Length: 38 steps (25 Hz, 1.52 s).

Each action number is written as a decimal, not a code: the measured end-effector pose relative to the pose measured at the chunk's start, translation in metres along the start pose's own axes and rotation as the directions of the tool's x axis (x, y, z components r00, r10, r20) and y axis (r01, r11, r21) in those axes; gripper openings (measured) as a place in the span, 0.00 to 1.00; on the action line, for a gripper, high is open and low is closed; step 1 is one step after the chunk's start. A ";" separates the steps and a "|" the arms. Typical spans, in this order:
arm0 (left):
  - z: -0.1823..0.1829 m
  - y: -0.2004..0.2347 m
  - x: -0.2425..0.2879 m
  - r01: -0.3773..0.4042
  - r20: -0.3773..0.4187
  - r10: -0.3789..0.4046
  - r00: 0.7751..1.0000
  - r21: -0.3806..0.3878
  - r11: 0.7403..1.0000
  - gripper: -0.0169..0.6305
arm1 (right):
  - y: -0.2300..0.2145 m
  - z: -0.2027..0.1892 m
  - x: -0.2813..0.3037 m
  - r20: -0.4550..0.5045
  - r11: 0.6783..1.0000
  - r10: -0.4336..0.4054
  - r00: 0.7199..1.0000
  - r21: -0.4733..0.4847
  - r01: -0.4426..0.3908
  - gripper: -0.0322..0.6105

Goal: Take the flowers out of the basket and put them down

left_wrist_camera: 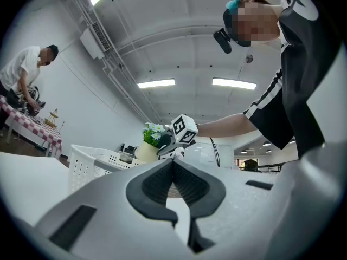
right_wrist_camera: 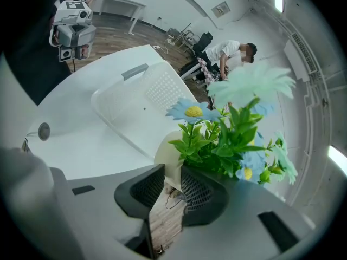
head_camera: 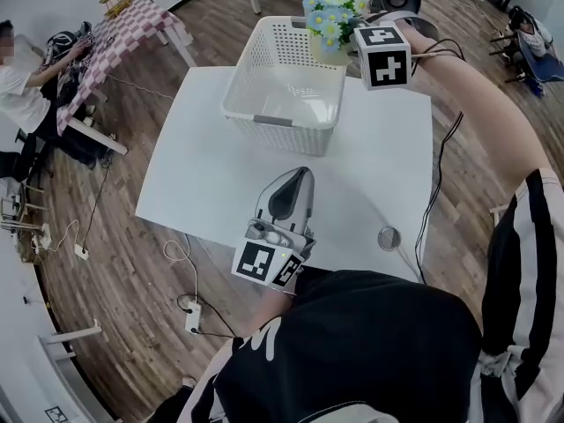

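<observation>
Cream flower pot (right_wrist_camera: 167, 158) pinched at the rim by right gripper (right_wrist_camera: 172, 191), over one o'clock corner of basket (head_camera: 264, 117); left gripper (left_wrist_camera: 173, 164) at six o'clock, jaws pressed together.

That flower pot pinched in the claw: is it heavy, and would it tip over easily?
It is probably light: the right claw carries the flower pot by a pinch on its rim alone. It is likely top-heavy, since the flowers spread wider than the pot, so it may tip when set down. Its smooth cream wall also looks somewhat slippery.

Head view looks steeply down; every view shows the basket (head_camera: 304, 139).
</observation>
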<state>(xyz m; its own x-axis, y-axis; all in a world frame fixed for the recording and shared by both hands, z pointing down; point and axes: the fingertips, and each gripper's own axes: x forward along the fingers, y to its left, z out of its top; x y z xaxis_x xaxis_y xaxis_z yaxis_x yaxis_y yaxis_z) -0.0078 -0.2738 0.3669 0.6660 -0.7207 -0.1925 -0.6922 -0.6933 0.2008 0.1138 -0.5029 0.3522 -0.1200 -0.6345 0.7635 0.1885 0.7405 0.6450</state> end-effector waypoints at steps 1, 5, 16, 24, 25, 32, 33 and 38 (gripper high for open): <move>-0.001 -0.002 0.002 0.002 0.001 -0.002 1.000 -0.002 1.000 0.03 | 0.000 -0.002 -0.002 0.002 1.000 -0.002 1.000 0.002 0.002 0.21; -0.007 -0.011 0.010 0.018 -0.002 -0.018 1.000 -0.011 1.000 0.03 | 0.008 -0.015 -0.004 0.001 1.000 0.003 1.000 0.012 -0.003 0.21; -0.028 -0.041 0.027 0.077 -0.025 -0.078 0.997 -0.042 0.996 0.03 | 0.037 -0.064 -0.013 -0.038 0.998 0.009 0.999 0.070 -0.006 0.21; -0.038 -0.061 0.036 0.099 -0.038 -0.101 0.994 -0.048 0.994 0.03 | 0.072 -0.090 -0.006 -0.058 0.996 0.038 0.998 0.085 -0.034 0.21; -0.039 -0.063 0.036 0.100 -0.040 -0.102 0.994 -0.048 0.994 0.03 | 0.076 -0.092 -0.005 -0.059 0.996 0.044 0.997 0.087 -0.038 0.21; -0.044 -0.074 0.033 0.091 -0.048 -0.094 0.994 -0.057 0.994 0.03 | 0.103 -0.100 0.004 -0.062 0.993 0.078 0.995 0.090 -0.072 0.21; -0.045 -0.075 0.033 0.088 -0.049 -0.091 0.995 -0.059 0.994 0.03 | 0.108 -0.100 0.006 -0.061 0.993 0.084 0.995 0.090 -0.079 0.21; -0.053 -0.078 0.028 0.076 -0.060 -0.080 0.995 -0.067 0.995 0.03 | 0.129 -0.098 0.021 -0.052 0.990 0.114 0.992 0.092 -0.109 0.21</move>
<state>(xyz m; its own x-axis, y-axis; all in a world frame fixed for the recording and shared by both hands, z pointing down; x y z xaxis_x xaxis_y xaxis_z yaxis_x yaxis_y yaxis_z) 0.0794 -0.2399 0.3972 0.7347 -0.6617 -0.1496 -0.6194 -0.7443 0.2498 0.2308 -0.4421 0.4483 -0.0470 -0.5568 0.8293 0.1096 0.8223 0.5583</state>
